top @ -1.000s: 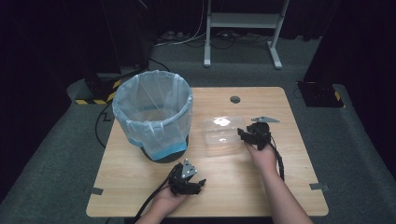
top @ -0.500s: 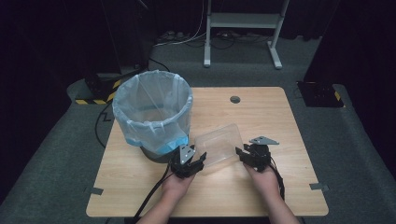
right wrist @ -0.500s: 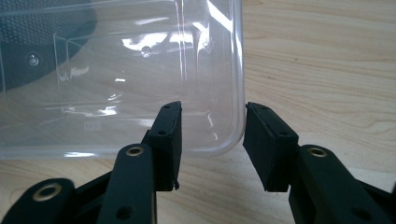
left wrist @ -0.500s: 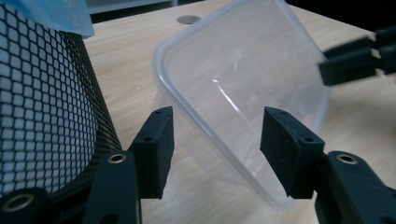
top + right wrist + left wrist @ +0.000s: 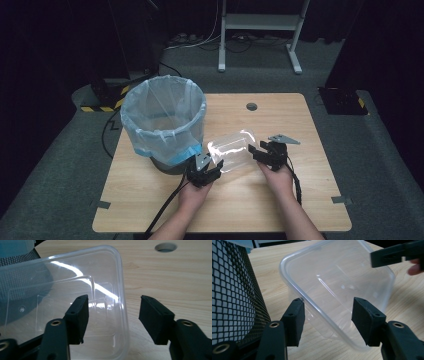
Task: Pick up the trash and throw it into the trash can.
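A clear plastic container point(image 5: 231, 150) lies tilted on the wooden table point(image 5: 280, 200), just right of the bin. My left gripper point(image 5: 205, 172) is at its near left corner and my right gripper point(image 5: 265, 152) at its right end. In the left gripper view my left gripper point(image 5: 328, 315) is open, with the container point(image 5: 337, 282) rim passing between its jaws. The right gripper view shows my right gripper point(image 5: 113, 315) open too, its jaws astride the side wall of the container point(image 5: 62, 290). Neither pair of jaws presses on the plastic.
A black mesh bin point(image 5: 162, 120) lined with a pale blue bag stands at the table's left, close beside my left gripper, and its mesh point(image 5: 234, 297) is right next to that gripper's jaws. A round hole point(image 5: 251, 106) is in the table's far middle. A metal stand point(image 5: 260, 25) is on the floor beyond.
My left gripper has moved forward from the table's near edge up to the container. The container has come down and toward the bin, and the right gripper has stayed at its right end.
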`<action>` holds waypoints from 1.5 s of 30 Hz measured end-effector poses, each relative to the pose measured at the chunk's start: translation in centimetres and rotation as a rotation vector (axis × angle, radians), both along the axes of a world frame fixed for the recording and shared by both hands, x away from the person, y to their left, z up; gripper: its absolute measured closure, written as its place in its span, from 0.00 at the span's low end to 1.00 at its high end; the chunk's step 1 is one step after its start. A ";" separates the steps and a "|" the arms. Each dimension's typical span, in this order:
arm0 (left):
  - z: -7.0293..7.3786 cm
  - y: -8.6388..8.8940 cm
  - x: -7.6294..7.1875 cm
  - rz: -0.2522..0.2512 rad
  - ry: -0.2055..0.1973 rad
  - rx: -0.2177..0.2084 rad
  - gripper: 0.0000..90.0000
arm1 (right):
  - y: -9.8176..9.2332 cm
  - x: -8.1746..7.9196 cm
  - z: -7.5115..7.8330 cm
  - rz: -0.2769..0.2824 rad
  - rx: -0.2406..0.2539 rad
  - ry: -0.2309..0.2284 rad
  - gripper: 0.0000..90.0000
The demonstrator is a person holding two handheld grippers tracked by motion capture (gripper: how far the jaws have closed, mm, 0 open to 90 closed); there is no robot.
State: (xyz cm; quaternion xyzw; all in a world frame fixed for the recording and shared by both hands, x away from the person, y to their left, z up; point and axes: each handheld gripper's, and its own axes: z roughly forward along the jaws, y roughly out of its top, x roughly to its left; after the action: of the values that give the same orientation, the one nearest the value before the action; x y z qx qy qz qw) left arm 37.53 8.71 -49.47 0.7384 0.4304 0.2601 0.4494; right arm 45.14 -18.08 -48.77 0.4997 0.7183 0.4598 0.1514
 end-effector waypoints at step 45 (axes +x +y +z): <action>4.1 -1.5 -5.4 -0.023 -0.228 -0.135 0.86 | -3.1 -10.8 3.1 -0.041 0.010 -0.334 0.71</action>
State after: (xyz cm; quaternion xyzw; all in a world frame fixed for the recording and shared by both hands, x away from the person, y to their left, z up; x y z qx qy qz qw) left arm 32.16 7.25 -45.40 0.6770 0.3843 0.3077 0.5471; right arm 34.35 -21.17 -45.71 0.4315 0.6705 0.5369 0.2756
